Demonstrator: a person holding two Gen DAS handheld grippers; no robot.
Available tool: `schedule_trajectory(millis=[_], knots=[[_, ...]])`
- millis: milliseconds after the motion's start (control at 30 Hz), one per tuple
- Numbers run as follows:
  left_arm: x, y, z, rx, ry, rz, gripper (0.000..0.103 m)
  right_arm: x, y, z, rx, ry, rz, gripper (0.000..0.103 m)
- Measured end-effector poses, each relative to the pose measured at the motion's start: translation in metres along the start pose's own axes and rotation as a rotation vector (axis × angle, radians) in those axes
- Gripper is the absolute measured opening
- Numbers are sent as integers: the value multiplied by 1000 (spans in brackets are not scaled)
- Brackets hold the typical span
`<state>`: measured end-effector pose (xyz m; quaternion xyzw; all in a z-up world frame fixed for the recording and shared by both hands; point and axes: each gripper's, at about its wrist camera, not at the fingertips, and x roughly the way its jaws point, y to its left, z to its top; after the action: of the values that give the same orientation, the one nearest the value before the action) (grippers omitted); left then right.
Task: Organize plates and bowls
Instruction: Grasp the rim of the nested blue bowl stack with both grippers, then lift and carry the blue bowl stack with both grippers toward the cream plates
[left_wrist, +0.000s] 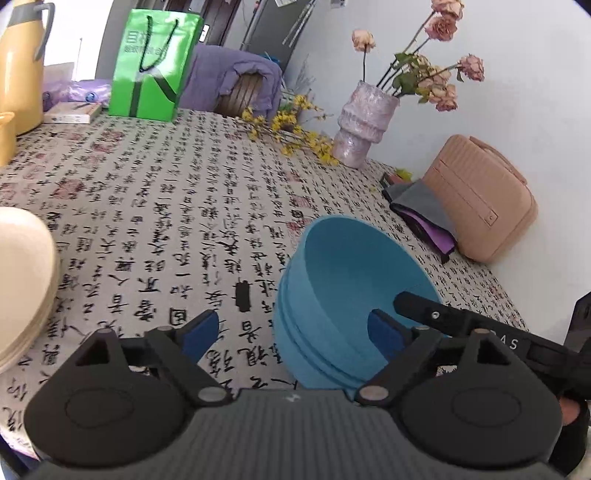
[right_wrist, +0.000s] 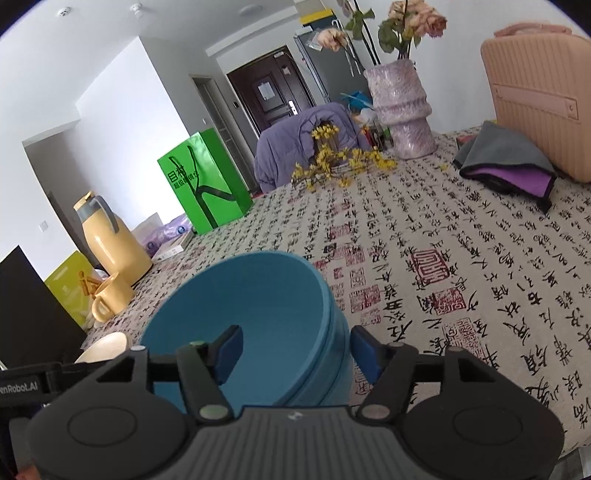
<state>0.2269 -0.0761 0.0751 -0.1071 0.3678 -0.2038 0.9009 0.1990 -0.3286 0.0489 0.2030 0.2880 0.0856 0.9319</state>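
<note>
A stack of blue bowls (left_wrist: 332, 295) stands on the calligraphy tablecloth; it also shows in the right wrist view (right_wrist: 258, 317). My left gripper (left_wrist: 295, 332) is open, with its left finger over the cloth and its right finger inside the top bowl. My right gripper (right_wrist: 295, 352) is open, its jaws straddling the near right wall of the stack, one finger inside and one outside. Its black finger (left_wrist: 443, 317) shows in the left wrist view over the bowl rim. A stack of cream plates (left_wrist: 22, 280) sits at the left; it also shows in the right wrist view (right_wrist: 105, 347).
On the table stand a green paper bag (left_wrist: 155, 66), a pink vase (left_wrist: 364, 122) of dried roses, yellow flower sprigs (left_wrist: 291, 129), a pink case (left_wrist: 480, 199) with folded cloths (left_wrist: 421, 210), a yellow jug (right_wrist: 110, 240) and a yellow mug (right_wrist: 109, 299). A chair draped in purple (right_wrist: 295, 144) stands behind.
</note>
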Motion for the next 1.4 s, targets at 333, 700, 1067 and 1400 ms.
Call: schedule_trajectory(millis=[333, 700, 1067, 1400], knots=[[43, -10, 6, 34, 107, -34, 89, 21, -25, 1, 92, 61, 24, 65], [82, -7, 4, -25, 201, -23, 84, 41, -51, 2, 178, 118, 110, 66], [86, -1, 6, -71, 210, 2, 50, 49, -49, 3, 185, 152, 146, 50], [72, -5, 7, -87, 158, 20, 45, 46, -42, 4, 155, 156, 59, 32]])
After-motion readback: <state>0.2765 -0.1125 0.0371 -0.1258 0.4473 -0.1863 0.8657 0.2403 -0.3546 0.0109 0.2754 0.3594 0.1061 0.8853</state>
